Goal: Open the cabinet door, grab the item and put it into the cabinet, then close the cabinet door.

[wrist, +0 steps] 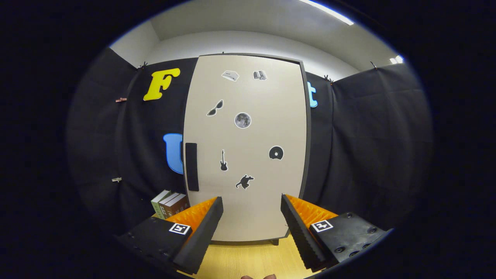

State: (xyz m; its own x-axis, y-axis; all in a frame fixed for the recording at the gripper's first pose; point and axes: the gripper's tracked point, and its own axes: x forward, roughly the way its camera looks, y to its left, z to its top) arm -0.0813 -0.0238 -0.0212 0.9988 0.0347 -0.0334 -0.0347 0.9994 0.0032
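A small stack of books (170, 203) is seen at the far left, lying on the wooden counter (248, 261) just beside the lower left corner of the cabinet and just beyond the left finger. The cabinet (248, 147) is stood upright on the counter against the dark cloth wall, directly ahead of the tool (252, 203). Its pale door (255, 209) is closed, and a dark vertical handle (192, 166) is mounted near its left edge. The door is dotted with small stickers: sunglasses (215, 108), a moon (242, 120), a guitar (223, 161), a disc (276, 153) and an animal figure (244, 181), with two more near the top. The tool is held released, its two fingers spread wide with nothing between them; the door's lower part is framed in the gap, apart from both fingers. At the right, plain dark cloth is seen beyond the cabinet's side.
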